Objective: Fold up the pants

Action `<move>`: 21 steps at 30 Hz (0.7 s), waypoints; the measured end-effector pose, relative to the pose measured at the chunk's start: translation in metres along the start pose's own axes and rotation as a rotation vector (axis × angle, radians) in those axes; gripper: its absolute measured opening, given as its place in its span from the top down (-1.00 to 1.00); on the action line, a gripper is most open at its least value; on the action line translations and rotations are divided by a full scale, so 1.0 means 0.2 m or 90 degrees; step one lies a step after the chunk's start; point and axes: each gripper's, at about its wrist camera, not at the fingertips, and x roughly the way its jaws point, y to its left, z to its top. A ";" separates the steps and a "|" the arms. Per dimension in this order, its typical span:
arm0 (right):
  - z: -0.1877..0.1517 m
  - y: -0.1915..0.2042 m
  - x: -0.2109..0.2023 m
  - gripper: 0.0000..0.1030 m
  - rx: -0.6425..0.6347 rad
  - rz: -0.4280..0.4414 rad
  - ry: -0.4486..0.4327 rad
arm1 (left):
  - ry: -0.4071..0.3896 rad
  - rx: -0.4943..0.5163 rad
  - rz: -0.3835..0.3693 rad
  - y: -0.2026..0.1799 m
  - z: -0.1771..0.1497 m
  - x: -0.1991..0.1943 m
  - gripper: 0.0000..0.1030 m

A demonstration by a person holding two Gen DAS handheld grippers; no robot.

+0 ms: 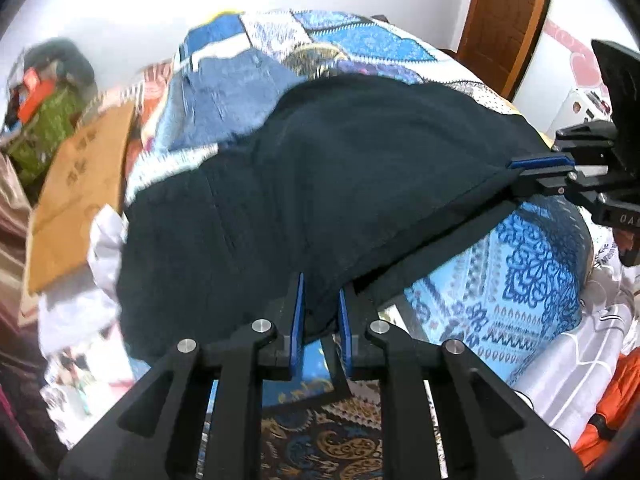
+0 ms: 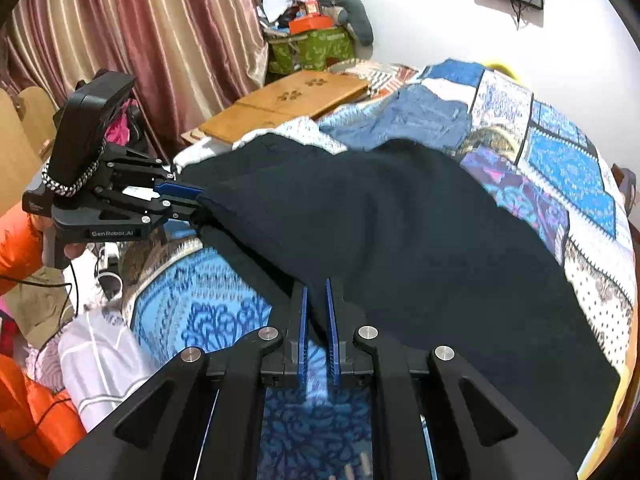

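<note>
Dark navy pants (image 1: 320, 184) lie spread over a blue patterned bedspread (image 1: 520, 280), with their near edge lifted off it. My left gripper (image 1: 321, 294) is shut on the near edge of the pants; it also shows in the right wrist view (image 2: 196, 200) pinching the left corner. My right gripper (image 2: 316, 294) is shut on the pants (image 2: 400, 240) along the same edge; it shows in the left wrist view (image 1: 520, 168) holding the right corner. The edge is stretched taut between the two grippers.
A brown cardboard box (image 2: 288, 100) lies at the bed's far side, near a green basket (image 2: 312, 50) and striped curtains (image 2: 140, 40). Light blue jeans (image 2: 420, 116) lie on the bed beyond the pants. An orange sleeve (image 2: 20, 248) and white cloth (image 2: 100, 360) are at left.
</note>
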 end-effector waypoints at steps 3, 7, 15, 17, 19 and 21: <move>-0.04 0.00 0.03 0.75 0.019 0.004 0.015 | -0.006 -0.034 -0.014 0.03 -0.02 -0.01 0.59; -0.07 -0.04 -0.05 0.39 0.057 0.008 0.007 | -0.010 -0.087 -0.032 0.12 -0.04 -0.09 0.22; -0.22 -0.32 -0.32 0.23 0.194 -0.105 -0.051 | -0.018 -0.266 0.050 0.54 -0.08 -0.16 -0.01; -0.28 -0.41 -0.39 0.23 0.237 -0.138 -0.062 | -0.008 -0.313 0.045 0.64 -0.11 -0.12 -0.01; -0.34 -0.49 -0.45 0.23 0.275 -0.181 -0.068 | 0.005 -0.330 0.051 0.68 -0.13 -0.07 -0.01; -0.43 -0.59 -0.51 0.23 0.329 -0.222 -0.071 | 0.022 -0.341 0.037 0.68 -0.15 -0.02 -0.09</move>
